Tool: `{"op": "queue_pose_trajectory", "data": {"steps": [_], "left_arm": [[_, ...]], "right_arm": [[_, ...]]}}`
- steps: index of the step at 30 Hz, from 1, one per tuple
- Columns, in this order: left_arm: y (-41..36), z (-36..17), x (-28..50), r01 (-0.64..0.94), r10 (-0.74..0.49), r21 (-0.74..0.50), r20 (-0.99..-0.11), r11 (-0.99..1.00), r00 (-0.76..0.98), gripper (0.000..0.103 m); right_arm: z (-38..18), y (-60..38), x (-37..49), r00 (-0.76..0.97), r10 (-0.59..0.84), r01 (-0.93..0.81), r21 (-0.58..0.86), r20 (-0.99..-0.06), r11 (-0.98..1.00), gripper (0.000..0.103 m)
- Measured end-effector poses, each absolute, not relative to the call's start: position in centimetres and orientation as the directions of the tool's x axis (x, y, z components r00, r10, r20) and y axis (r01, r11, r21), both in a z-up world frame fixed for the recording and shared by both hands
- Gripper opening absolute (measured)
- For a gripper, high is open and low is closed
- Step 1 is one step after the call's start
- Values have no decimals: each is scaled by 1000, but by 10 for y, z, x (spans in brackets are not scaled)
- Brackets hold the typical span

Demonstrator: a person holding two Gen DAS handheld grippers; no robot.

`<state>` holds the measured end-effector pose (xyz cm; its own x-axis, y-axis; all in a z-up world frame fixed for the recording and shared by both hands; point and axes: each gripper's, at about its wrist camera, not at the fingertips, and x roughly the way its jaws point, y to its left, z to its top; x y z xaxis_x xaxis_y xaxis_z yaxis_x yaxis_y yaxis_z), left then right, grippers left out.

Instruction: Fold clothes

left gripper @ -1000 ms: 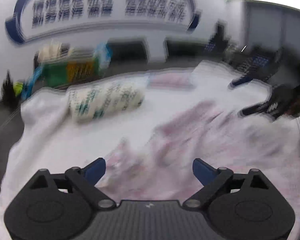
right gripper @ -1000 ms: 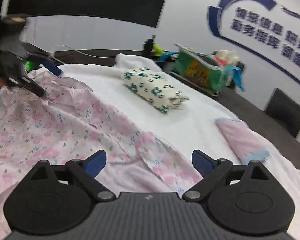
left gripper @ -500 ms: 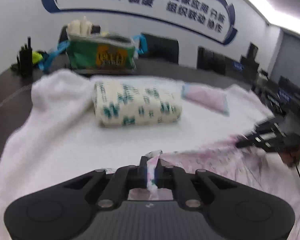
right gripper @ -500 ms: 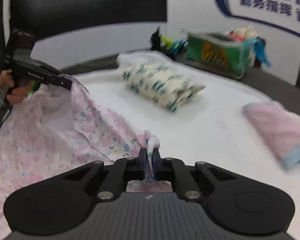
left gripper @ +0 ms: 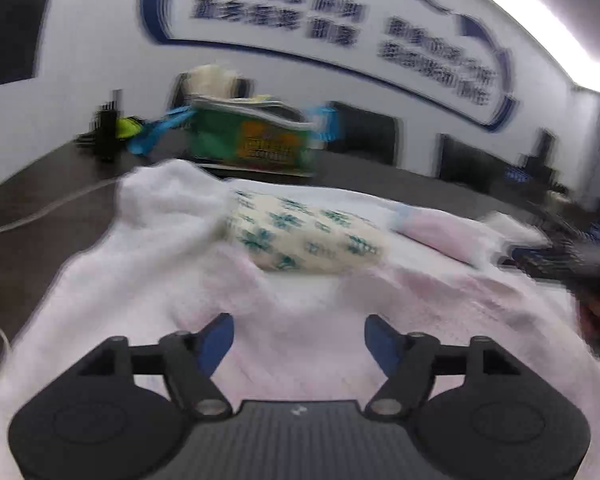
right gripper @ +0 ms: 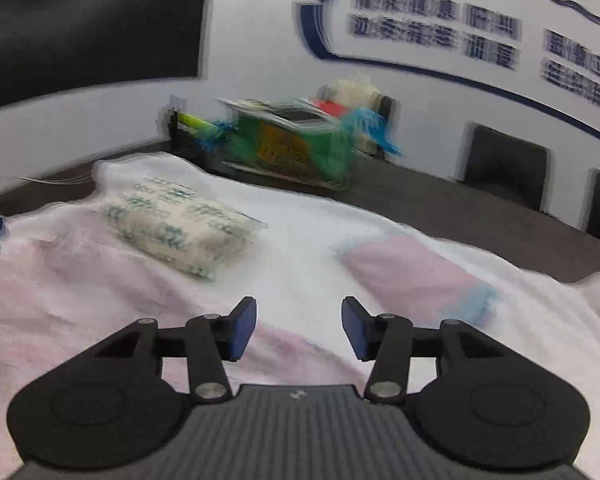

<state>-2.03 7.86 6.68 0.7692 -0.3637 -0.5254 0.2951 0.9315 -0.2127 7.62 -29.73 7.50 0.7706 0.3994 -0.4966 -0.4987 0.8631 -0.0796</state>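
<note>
Step in hand, judged: a fold of the pink floral garment (left gripper: 300,344) has just been laid and is being let go; no second fold is visible yet.

Left gripper (left gripper: 299,340): jaws opening, nothing pinched between the pads; pink cloth lies under and ahead of them, spread from 7 o'clock to 3 o'clock of the left wrist view; blur hides its hem. Right gripper (right gripper: 299,328): jaws opening, nothing between the pads; garment lies at 7 to 10 o'clock of the right wrist view, white towel (right gripper: 300,264) shows straight ahead at 12.

Next move, judged: a fresh edge or corner of the garment has to be located and pinched by both grippers at matching points, then carried across; the edge cannot be read through the motion blur, so a steadier look is needed first.

Edges and room, left to right in the right wrist view: folded green-print cloth (right gripper: 180,228) at 11 o'clock, near the garment's far side; bare towel strip at 12, open for a fold; folded pink cloth (right gripper: 416,276) at 1 o'clock, near the right finger; dark table (right gripper: 440,204) beyond the towel edge at 1 to 3 o'clock; green bag (right gripper: 288,148) well behind at 12.

Risk, judged: a forward fold may be crowded by the two folded pieces.
</note>
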Motion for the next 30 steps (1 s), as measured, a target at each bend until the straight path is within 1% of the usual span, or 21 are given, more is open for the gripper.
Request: {"op": "queue_pose_trajectory", "data": {"steps": [2,4,5,8,10,11,14,16,18,20,22,23,24,25,26,27,29,30], "left_arm": [[69,57,-47,379,-437,-222,-525,898,730,72],[58,46,-65,427,-482,-232,-521,874,705,72],[53,40,-71,443,-495,-232,-525,866,692,71],[41,26,-81,465,-504,-223,-552,857,664,69],[35,19,-84,466,-489,-201,-576,861,655,67],[33,16,-85,465,-474,-180,-586,867,657,64],[26,16,-90,473,-442,-116,-597,873,669,63],[25,15,-91,474,-430,-92,-596,876,678,63],[23,14,-93,474,-418,-69,-595,878,687,64],[30,15,-94,472,-437,-98,-576,876,691,64],[38,17,-96,470,-464,-142,-551,871,694,64],[42,17,-97,469,-477,-164,-538,868,695,64],[48,19,-100,479,-505,-195,-513,856,694,64],[55,22,-105,508,-552,-231,-477,830,684,65],[61,24,-109,541,-594,-256,-452,801,666,67],[63,25,-113,569,-625,-271,-444,777,642,71],[61,24,-118,607,-661,-280,-447,743,603,71],[58,23,-120,617,-664,-273,-457,738,591,71]], "right_arm": [[79,-273,67,709,495,-610,-83,-502,788,48],[72,-234,62,606,572,-727,-93,-554,680,48],[68,-220,62,568,587,-758,-88,-576,646,47],[51,-176,77,475,588,-811,-66,-655,582,38],[36,-157,100,443,555,-791,-15,-704,611,32],[32,-153,110,467,531,-757,-9,-707,653,28],[23,-145,140,543,460,-641,8,-703,768,29],[23,-149,152,562,449,-586,48,-695,809,31],[30,-158,152,575,465,-567,82,-673,820,32],[45,-170,142,619,449,-540,66,-645,839,33],[69,-188,119,655,449,-529,55,-608,847,37],[79,-197,103,662,465,-540,55,-588,840,45],[89,-210,84,664,485,-561,49,-569,827,61],[94,-221,62,665,491,-585,16,-563,811,69],[99,-232,41,665,496,-608,-18,-558,794,84],[97,-241,18,675,492,-624,-70,-550,778,88],[88,-258,-26,683,491,-656,-159,-541,737,88],[79,-266,-48,679,485,-668,-190,-551,720,88]]}}
